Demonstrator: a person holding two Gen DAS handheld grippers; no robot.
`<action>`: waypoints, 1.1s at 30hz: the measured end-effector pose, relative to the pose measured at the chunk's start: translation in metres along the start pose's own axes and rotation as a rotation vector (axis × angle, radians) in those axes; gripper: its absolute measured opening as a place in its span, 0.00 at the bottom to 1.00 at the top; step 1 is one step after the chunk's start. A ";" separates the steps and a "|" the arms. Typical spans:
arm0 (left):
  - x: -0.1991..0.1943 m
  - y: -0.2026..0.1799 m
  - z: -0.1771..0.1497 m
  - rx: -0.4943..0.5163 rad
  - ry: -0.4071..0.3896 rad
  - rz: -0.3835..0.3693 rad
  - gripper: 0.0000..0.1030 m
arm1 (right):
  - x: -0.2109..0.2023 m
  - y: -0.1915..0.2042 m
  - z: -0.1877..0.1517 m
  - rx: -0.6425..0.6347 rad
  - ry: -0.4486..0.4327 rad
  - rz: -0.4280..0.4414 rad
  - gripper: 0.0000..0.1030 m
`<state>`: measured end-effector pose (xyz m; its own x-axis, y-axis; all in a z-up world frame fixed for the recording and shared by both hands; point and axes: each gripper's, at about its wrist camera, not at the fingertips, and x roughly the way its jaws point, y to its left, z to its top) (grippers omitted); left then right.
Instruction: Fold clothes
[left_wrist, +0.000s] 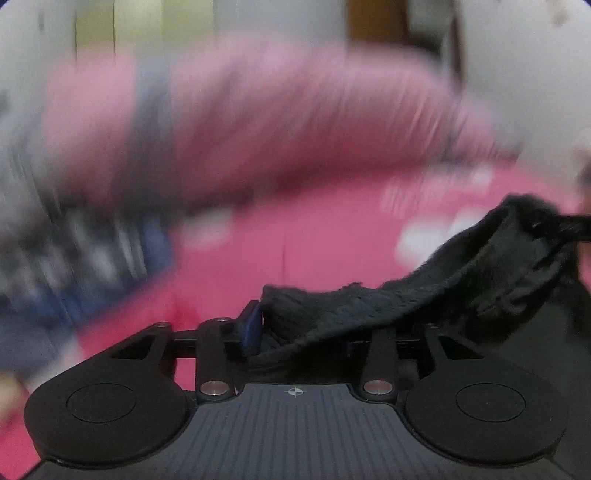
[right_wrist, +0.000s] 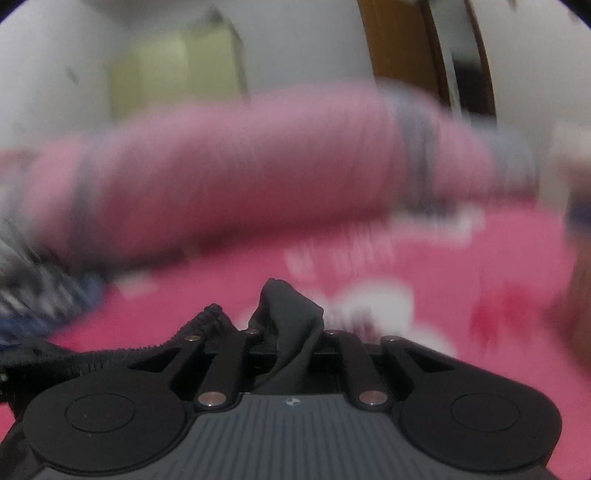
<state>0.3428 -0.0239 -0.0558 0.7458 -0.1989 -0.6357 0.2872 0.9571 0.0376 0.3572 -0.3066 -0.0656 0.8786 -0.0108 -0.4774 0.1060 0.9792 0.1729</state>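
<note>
While motion-blurred pink bedding (left_wrist: 314, 240) spreads behind, fuzzy black cloth (left_wrist: 424, 295) drapes limply.

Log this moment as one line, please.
left hand-held gripper: black garment between fingers | right hand-held gripper: shut on black garment | surface: pink bedsheet | background: blurred

One black garment (left_wrist: 443, 295), one pink sheet (left_wrist: 295, 240), one pink bolster (right_wrist: 240, 166).
</note>
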 end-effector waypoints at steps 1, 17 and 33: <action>0.014 0.005 -0.006 -0.032 0.045 -0.003 0.43 | 0.012 -0.003 -0.015 0.010 0.054 -0.014 0.19; -0.077 0.045 0.029 -0.246 -0.081 -0.136 0.86 | -0.093 -0.069 0.007 0.313 0.043 0.071 0.76; -0.250 0.007 -0.093 -0.027 -0.129 -0.225 0.86 | -0.275 -0.144 -0.099 0.350 0.206 0.018 0.72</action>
<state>0.1022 0.0521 0.0315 0.7359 -0.4311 -0.5221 0.4400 0.8906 -0.1151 0.0541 -0.4242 -0.0443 0.7741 0.0817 -0.6278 0.2745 0.8502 0.4492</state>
